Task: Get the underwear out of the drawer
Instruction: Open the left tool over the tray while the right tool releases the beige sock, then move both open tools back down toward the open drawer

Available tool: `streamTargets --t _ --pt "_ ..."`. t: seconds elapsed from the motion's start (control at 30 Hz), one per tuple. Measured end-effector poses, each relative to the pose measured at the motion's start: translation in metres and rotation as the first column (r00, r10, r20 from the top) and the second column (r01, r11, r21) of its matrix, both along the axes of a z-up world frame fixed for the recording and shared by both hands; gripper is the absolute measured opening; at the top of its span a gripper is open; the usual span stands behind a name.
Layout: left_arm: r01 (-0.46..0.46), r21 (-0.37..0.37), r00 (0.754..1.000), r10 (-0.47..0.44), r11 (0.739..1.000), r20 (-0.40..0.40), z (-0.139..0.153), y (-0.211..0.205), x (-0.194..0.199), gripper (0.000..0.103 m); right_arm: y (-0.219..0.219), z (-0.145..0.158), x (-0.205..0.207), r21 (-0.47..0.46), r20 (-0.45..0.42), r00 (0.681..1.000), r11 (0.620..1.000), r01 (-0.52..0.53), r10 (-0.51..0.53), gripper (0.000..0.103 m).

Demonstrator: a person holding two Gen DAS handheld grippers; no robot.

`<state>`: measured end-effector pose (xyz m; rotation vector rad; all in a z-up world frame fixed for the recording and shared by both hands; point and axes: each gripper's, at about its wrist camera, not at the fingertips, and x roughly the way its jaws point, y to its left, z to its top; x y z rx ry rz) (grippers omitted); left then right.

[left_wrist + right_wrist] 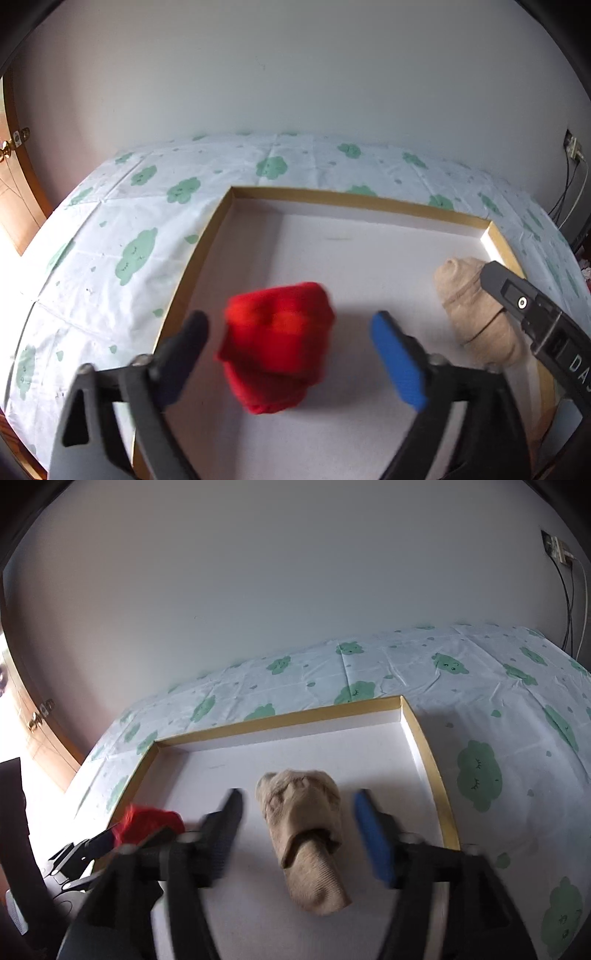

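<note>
Approach step: left claw point(290, 354) wide around red underwear point(277, 343) in drawer point(207, 236), right claw point(299, 830) wide around beige underwear point(306, 834). Next, I judge: lower, close, lift both out.

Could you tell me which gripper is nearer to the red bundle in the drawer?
Left. The left gripper brackets the red bundle with open jaws; the right gripper is off to its right, around the beige bundle.
</note>
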<state>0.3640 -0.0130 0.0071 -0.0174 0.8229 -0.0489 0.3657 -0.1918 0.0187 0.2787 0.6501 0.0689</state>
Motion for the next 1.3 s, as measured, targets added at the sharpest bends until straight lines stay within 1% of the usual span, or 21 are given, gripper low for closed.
streamTargets --t 0.13,0.17,0.27,0.33,0.4,0.47,0.53,0.57,0.6,0.63,0.7,0.77,0.87,0.93,0.97,1.07,1.13,1.23,1.3 --pt "0.0 0.02 0.998 -0.001 1.0 0.062 0.008 0.0 -0.01 0.094 -0.001 0.003 -0.008 0.03 0.046 0.999 0.999 -0.02 0.019 0.073" --pt "0.001 0.009 0.995 -0.002 1.0 0.103 0.013 0.001 -0.019 0.094 -0.003 0.006 -0.015 0.045 0.085 0.996 0.999 -0.019 0.015 0.073" --pt "0.014 0.003 0.986 -0.014 1.0 0.164 0.023 0.002 -0.04 0.094 -0.004 0.014 -0.04 0.064 0.209 0.978 0.998 -0.015 0.001 0.073" --pt "0.016 0.019 0.981 -0.02 1.0 0.192 0.026 0.001 -0.055 0.094 -0.003 0.019 -0.062 0.04 0.289 0.957 0.999 0.001 -0.013 0.073" --pt "0.032 0.038 0.974 -0.039 0.999 0.224 0.025 0.001 -0.073 0.094 -0.003 0.022 -0.078 0.013 0.334 0.942 1.0 0.011 -0.015 0.073" --pt "0.049 0.054 0.965 -0.062 0.997 0.255 0.024 0.003 -0.092 0.094 -0.003 0.026 -0.1 -0.038 0.392 0.92 0.999 0.021 -0.004 0.073" --pt "0.045 0.058 0.956 -0.059 0.997 0.287 0.019 0.008 -0.112 0.094 -0.004 0.027 -0.124 -0.091 0.46 0.888 0.995 0.047 0.0 0.073" --pt "0.036 0.055 0.955 -0.051 0.998 0.292 0.015 0.012 -0.121 0.094 -0.005 0.025 -0.142 -0.124 0.508 0.861 0.988 0.088 -0.013 0.073" --pt "0.028 0.053 0.956 -0.042 0.998 0.29 0.012 0.014 -0.126 0.094 -0.008 0.023 -0.156 -0.14 0.535 0.844 0.983 0.12 -0.027 0.073" --pt "0.013 0.047 0.957 -0.026 0.999 0.288 0.008 0.018 -0.132 0.094 -0.01 0.02 -0.167 -0.149 0.548 0.836 0.979 0.138 -0.035 0.073" --pt "-0.005 0.016 0.956 0.0 1.0 0.293 0.002 0.029 -0.148 0.094 -0.016 0.014 -0.186 -0.16 0.549 0.835 0.975 0.154 -0.042 0.073" --pt "-0.021 -0.015 0.948 0.025 1.0 0.319 -0.005 0.039 -0.164 0.094 -0.023 0.007 -0.208 -0.146 0.555 0.83 0.975 0.168 -0.06 0.073" --pt "-0.041 -0.001 0.936 0.039 0.999 0.35 -0.016 0.046 -0.181 0.094 -0.032 -0.005 -0.236 -0.127 0.593 0.8 0.969 0.21 -0.096 0.073" --pt "-0.061 0.023 0.939 0.049 0.998 0.341 -0.022 0.049 -0.188 0.094 -0.037 -0.014 -0.249 -0.118 0.61 0.783 0.963 0.244 -0.123 0.073" --pt "-0.06 0.017 0.942 0.051 0.998 0.332 -0.024 0.051 -0.191 0.094 -0.039 -0.017 -0.253 -0.121 0.613 0.779 0.959 0.257 -0.131 0.073" --pt "-0.065 -0.024 0.947 0.069 0.998 0.313 -0.028 0.059 -0.201 0.094 -0.043 -0.018 -0.264 -0.138 0.6 0.787 0.951 0.277 -0.143 0.073" --pt "-0.065 -0.021 0.946 0.068 0.998 0.317 -0.031 0.061 -0.207 0.094 -0.05 -0.019 -0.276 -0.119 0.601 0.784 0.953 0.28 -0.155 0.073" --pt "-0.067 -0.008 0.942 0.066 0.998 0.329 -0.035 0.063 -0.217 0.094 -0.056 -0.024 -0.29 -0.105 0.613 0.767 0.942 0.318 -0.191 0.073" --pt "-0.072 -0.001 0.933 0.068 0.997 0.352 -0.037 0.062 -0.222 0.094 -0.059 -0.029 -0.297 -0.08 0.622 0.751 0.936 0.342 -0.222 0.073"
